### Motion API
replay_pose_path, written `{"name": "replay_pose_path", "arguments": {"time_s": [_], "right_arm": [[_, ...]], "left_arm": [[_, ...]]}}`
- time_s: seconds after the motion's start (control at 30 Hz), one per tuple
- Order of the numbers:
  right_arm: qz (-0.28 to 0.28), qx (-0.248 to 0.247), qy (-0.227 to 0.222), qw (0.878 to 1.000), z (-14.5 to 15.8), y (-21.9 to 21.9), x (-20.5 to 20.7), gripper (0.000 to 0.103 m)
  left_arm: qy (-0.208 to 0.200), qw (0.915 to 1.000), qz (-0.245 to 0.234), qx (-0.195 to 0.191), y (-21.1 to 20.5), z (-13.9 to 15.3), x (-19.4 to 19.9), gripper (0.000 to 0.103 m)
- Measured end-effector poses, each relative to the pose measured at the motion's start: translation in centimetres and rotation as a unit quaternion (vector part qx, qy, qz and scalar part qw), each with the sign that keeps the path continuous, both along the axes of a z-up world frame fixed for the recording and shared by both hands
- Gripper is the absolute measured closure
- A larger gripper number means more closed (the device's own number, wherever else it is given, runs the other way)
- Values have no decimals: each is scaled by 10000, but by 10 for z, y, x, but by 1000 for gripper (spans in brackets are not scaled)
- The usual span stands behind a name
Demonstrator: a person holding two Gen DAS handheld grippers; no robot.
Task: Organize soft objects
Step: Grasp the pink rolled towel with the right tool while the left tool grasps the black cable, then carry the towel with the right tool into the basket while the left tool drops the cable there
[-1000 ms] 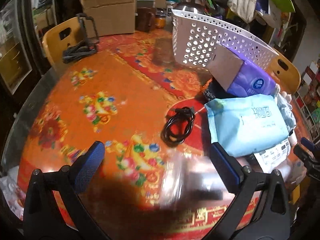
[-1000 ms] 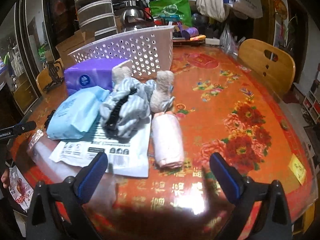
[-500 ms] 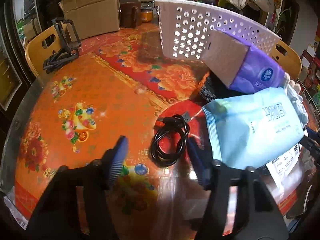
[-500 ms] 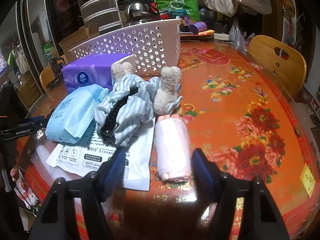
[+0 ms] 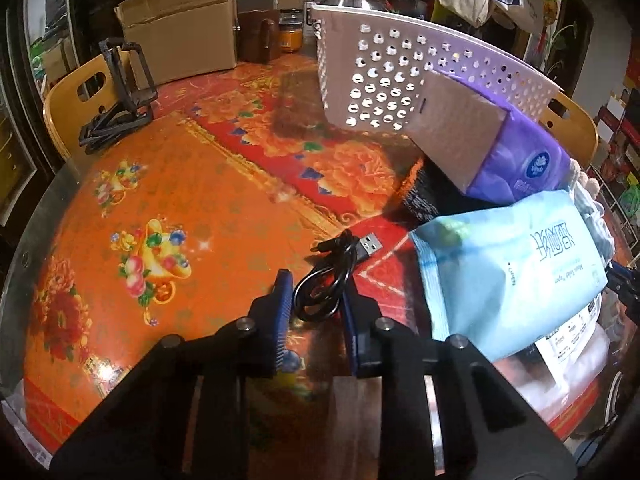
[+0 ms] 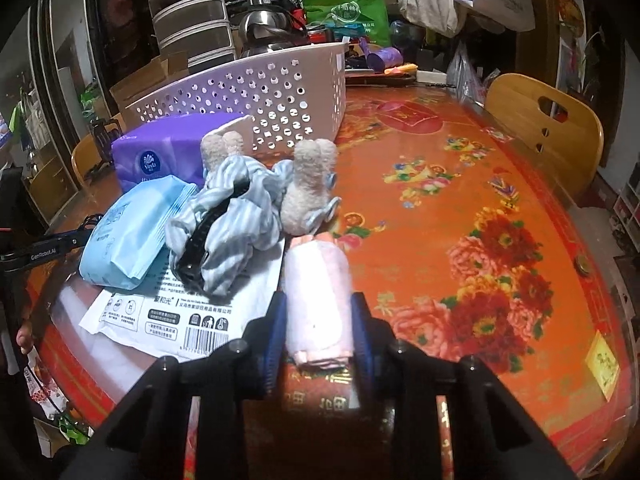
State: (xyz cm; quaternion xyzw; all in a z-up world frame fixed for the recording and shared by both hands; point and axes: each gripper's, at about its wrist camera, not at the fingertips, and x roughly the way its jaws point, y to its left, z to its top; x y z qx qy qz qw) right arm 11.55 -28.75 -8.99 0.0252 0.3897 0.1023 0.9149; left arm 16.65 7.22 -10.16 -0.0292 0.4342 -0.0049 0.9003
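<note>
My left gripper (image 5: 316,300) is shut on the coiled black USB cable (image 5: 328,280) on the orange table. My right gripper (image 6: 318,320) is shut on a rolled pink towel (image 6: 318,292) that lies on the table. Beside the towel lie a striped blue cloth with a black clip (image 6: 228,216), a cream plush toy (image 6: 308,184), a light blue wipes pack (image 6: 132,228) and a purple tissue pack (image 6: 168,152). The wipes pack (image 5: 512,276) and the purple tissue pack (image 5: 516,160) also show in the left wrist view. A white perforated basket (image 6: 280,92) stands behind them.
A white printed bag (image 6: 160,312) lies under the soft things. Cardboard boxes (image 5: 180,28), a black stand (image 5: 120,96) and wooden chairs (image 6: 548,132) ring the table. Kettle and bags crowd the far edge.
Both grippers moved forward and closed from wide open: the left onto the black cable, the right onto the pink towel.
</note>
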Motion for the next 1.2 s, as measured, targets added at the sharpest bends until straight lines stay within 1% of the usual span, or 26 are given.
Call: {"name": "replay_pose_path", "arguments": {"time_s": [0.13,0.17,0.2,0.27,0.63,0.83,1.0,1.2], "right_arm": [[-51,16,-67,10000,3,-4,-1,73],[-69,17,-86,9999,4,-5,-1,73],[-85,47,-121,9999,6,-6,-2,73],[-98,47,-170,9998,11,-8,-2,73],[-229,144,-404,9988,33,-18,-1,73],[-277,188,-525,9981,46,-22,6,73],[-240,132,-689,9972,62,-20,12,73],[-87,111,-867,9961,91,-14,36,73]], "left_arm": [[-34,10000,41,-7,5,2,-1,83],[-48,10000,46,0,6,2,-2,85],[-83,9999,54,-12,7,4,-4,95],[-140,9999,58,-44,9,7,-7,96],[-373,9993,28,-100,11,20,-18,98],[-424,9988,0,-246,15,31,-17,98],[-473,9984,27,-310,17,45,-13,98],[-582,9975,-12,-407,20,70,-1,98]]}}
